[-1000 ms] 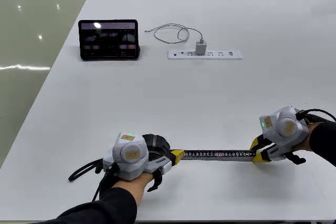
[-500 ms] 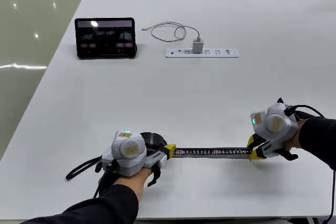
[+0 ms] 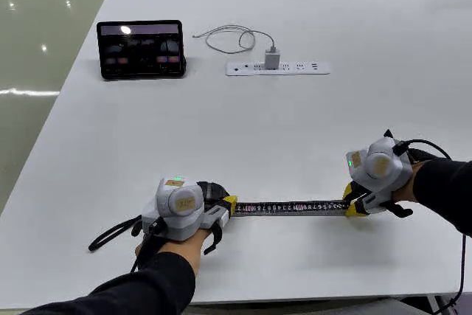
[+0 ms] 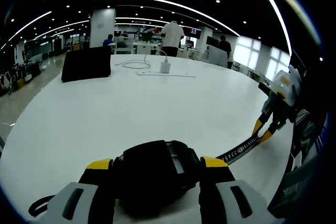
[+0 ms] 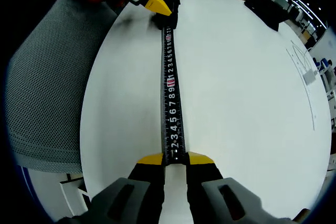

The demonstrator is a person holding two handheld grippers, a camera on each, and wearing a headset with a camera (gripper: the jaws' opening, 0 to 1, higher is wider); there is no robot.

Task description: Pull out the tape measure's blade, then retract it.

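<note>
Head view: we see the left gripper (image 3: 225, 208) clamped around the black tape measure (image 3: 212, 194) near the front edge of the white table (image 3: 295, 130). Its blade (image 3: 291, 207) lies stretched flat across to the right gripper (image 3: 349, 208). A tablet (image 3: 141, 49) and a power strip (image 3: 277, 68) sit well apart at the far side.

Left gripper view: we find the yellow-tipped jaws pressed against both sides of the tape measure.

Right gripper view: we see the jaws pinched narrow on the blade's numbered end.
</note>
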